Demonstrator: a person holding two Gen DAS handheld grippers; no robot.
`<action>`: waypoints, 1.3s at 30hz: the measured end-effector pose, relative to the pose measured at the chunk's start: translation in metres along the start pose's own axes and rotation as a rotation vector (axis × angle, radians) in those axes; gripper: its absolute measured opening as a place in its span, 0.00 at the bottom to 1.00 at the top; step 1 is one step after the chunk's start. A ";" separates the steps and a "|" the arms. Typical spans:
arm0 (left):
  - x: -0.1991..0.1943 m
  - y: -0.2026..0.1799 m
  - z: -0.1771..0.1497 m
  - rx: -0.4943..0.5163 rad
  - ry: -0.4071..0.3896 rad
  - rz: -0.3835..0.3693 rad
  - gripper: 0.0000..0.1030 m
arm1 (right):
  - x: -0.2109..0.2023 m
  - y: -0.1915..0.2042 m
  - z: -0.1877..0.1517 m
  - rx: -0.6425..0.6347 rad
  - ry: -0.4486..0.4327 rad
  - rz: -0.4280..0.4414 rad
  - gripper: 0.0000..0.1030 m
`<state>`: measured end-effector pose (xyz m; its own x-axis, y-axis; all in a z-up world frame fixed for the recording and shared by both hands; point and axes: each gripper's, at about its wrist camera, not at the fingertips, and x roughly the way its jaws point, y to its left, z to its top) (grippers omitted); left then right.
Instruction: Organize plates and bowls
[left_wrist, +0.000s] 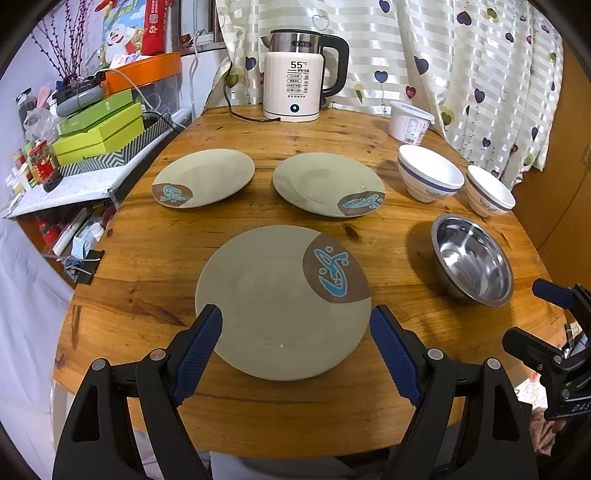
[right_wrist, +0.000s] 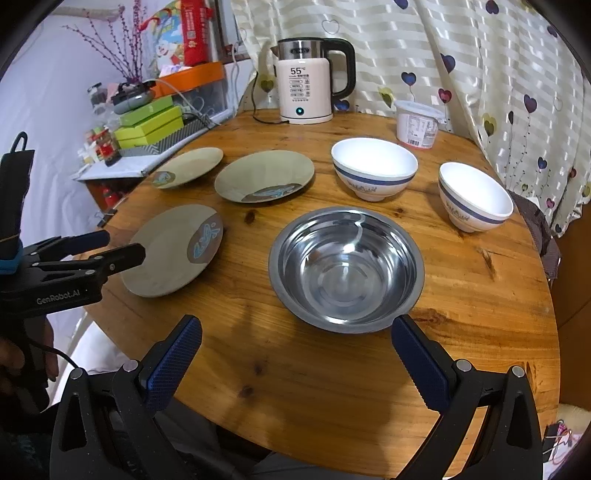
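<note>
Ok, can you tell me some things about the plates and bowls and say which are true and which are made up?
1. Three plates lie on the wooden table. True: the near plate, the far left plate, the far right plate.
2. The plates are stacked. False: each lies apart.
3. The metal bowl is empty. True.
4. Both white bowls are nested together. False: the left white bowl and the right white bowl stand apart.
5. The left gripper is squeezing the near plate. False: its fingers are spread wide.
6. The kettle shows 55. True.
</note>
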<state>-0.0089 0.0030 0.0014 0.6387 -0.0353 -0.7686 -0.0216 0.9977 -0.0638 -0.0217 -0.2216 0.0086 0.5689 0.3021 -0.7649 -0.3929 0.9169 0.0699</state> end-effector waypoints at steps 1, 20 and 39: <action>0.000 0.000 0.000 0.001 -0.002 -0.002 0.80 | 0.000 0.000 0.000 0.000 0.000 0.000 1.00; -0.004 0.001 0.000 0.005 -0.005 0.005 0.80 | 0.000 0.001 -0.001 0.001 0.005 -0.002 1.00; -0.006 0.001 -0.002 -0.012 -0.006 0.001 0.80 | -0.001 0.006 -0.002 -0.007 0.005 0.010 1.00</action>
<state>-0.0144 0.0045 0.0042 0.6436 -0.0344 -0.7646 -0.0311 0.9970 -0.0710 -0.0265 -0.2168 0.0083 0.5615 0.3102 -0.7671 -0.4038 0.9119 0.0731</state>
